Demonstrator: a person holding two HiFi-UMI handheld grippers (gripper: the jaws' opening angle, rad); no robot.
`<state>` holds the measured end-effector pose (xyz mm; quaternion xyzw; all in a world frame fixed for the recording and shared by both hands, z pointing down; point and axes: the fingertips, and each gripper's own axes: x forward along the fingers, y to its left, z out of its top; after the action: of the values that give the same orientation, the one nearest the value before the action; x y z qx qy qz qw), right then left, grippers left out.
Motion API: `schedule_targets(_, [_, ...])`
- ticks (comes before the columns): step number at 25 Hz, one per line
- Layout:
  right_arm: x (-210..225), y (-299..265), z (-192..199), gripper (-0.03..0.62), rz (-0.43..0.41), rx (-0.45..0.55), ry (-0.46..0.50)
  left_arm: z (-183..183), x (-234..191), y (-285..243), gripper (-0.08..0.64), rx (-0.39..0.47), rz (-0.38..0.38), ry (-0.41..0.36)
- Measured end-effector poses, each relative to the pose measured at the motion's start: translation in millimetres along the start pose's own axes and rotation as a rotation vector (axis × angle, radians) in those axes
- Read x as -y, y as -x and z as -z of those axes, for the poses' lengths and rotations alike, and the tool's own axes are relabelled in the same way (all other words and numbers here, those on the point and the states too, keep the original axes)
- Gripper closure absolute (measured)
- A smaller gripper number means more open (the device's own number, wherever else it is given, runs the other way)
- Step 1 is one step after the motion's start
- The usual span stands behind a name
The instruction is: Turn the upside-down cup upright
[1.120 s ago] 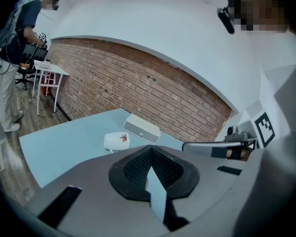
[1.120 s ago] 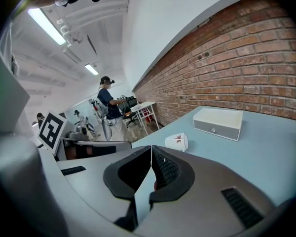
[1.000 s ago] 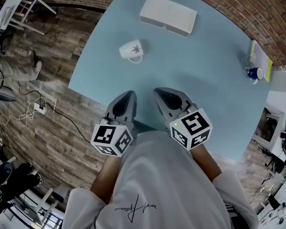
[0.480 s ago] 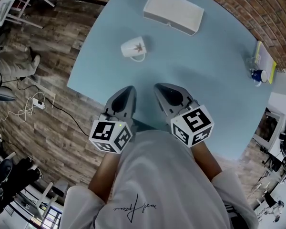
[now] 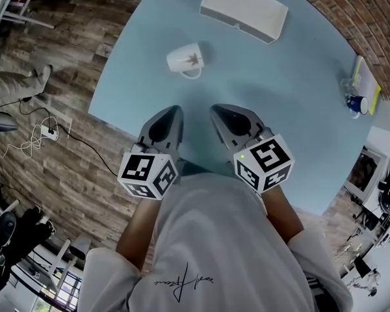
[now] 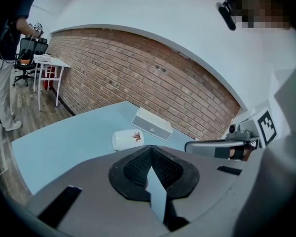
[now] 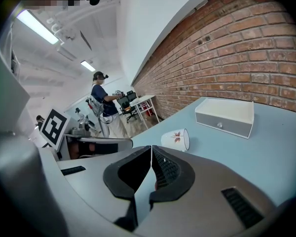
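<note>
Cup (image 5: 185,58) was found lying on its side on the light-blue tabletop (image 5: 286,103) in the head view. It was white with a leaf print, and its handle was on the side nearer you. A white box (image 5: 244,8) stood beyond it toward the far edge, apart from the cup. You held your left gripper (image 5: 173,111) and right gripper (image 5: 216,110) side by side over the near edge of the tabletop. Both were well short of the cup, and neither touched it.

Left gripper view: the cup (image 6: 127,139) lay ahead of the fingertips with its leaf print facing the camera. The box (image 6: 152,125) sat behind it, and a brick wall (image 6: 138,73) ran beyond the tabletop. Your left fingers (image 6: 135,167) were pressed together at the tips with nothing between them. Only a thin wedge of tabletop showed lower down between the pads.

Right gripper view: the cup (image 7: 175,138) lay ahead and slightly right of the fingertips. Its open rim was turned toward the box (image 7: 224,116) at the right, with bare tabletop between the two. Your right fingers (image 7: 165,169) met at the tips and pinched nothing. A person (image 7: 103,107) stood in the background near a white table and chairs, away from the work area.
</note>
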<state>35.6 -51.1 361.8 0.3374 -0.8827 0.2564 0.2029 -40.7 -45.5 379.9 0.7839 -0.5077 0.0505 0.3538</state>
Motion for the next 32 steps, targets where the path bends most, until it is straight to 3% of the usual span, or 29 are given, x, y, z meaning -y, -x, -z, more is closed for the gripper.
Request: schedule_targets(32, [32, -55, -7, 0.569, -0.046, -0.068, 0.003, -5, -48, -46, 0.551, -0.062, -0.059, 0.045])
